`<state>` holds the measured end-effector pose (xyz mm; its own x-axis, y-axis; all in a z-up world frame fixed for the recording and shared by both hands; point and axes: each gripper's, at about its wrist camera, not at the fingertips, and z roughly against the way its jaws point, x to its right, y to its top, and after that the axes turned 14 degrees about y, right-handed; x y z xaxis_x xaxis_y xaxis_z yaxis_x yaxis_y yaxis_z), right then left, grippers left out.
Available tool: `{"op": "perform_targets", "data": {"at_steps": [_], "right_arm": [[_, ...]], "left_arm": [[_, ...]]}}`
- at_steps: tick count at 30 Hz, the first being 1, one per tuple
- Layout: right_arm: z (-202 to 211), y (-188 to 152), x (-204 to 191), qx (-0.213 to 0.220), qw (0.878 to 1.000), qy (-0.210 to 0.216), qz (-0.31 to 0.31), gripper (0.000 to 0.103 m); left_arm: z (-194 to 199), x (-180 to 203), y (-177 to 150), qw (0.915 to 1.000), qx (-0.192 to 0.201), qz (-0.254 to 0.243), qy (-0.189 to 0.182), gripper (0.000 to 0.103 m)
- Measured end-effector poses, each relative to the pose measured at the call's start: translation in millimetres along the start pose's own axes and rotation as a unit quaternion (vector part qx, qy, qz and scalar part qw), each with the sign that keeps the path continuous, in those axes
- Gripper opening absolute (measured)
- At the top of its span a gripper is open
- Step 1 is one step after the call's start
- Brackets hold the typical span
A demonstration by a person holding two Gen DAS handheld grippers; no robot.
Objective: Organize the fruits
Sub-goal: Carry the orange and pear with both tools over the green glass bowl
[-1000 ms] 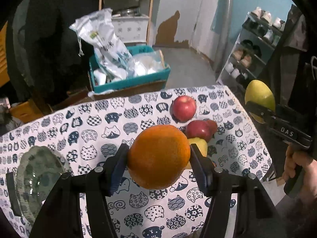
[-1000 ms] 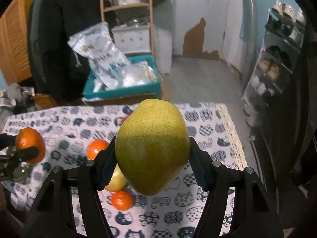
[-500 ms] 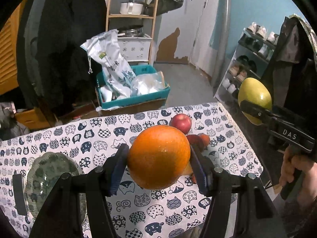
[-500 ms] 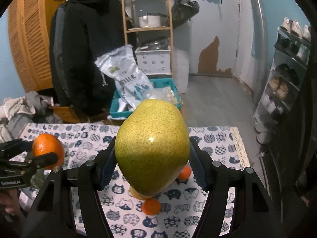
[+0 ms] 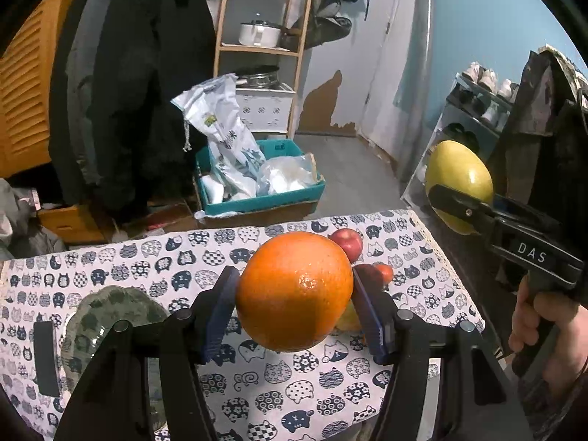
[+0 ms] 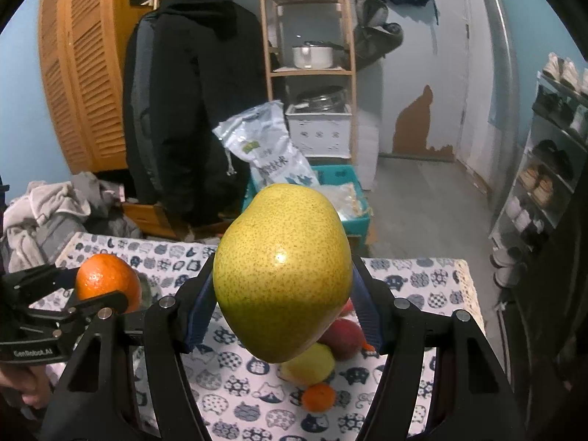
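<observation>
While both fruits hung well above the cat-print tablecloth (image 5: 154, 257), the left gripper (image 5: 294, 308) was clamped on an orange (image 5: 294, 290) and the right gripper (image 6: 283, 301) on a green pear (image 6: 281, 272). The likely target was the glass dish (image 5: 114, 305) at the left. Each fruit probably needed lowering until it rested there before either grip was eased, or it could roll.

Right gripper (image 5: 459, 198), right of the left-wrist frame: we read "DAS".
Left gripper (image 6: 106, 294), lower left of the right-wrist frame: we read "GenRobot.AI".
White bag (image 6: 272, 147) print: unreadable to us.
</observation>
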<state>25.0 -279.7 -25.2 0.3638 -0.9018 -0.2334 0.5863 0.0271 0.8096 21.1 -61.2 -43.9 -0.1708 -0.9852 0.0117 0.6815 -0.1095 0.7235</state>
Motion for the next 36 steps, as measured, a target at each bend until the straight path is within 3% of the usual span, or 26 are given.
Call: {"op": "perform_targets", "data": {"at_steps": [20, 36], "right_arm": [[-48.6, 19.9, -76.1, -0.019, 0.997, 0.060, 0.043, 0.066], [-106.3, 23.5, -148.7, -0.058, 0.988, 0.117, 0.076, 0.066]], "left_arm": [[13.8, -77.0, -8.2, 0.9978, 0.005, 0.057, 0.034, 0.063], [15.5, -153.2, -30.1, 0.9901, -0.010, 0.117, 0.077, 0.063]]}}
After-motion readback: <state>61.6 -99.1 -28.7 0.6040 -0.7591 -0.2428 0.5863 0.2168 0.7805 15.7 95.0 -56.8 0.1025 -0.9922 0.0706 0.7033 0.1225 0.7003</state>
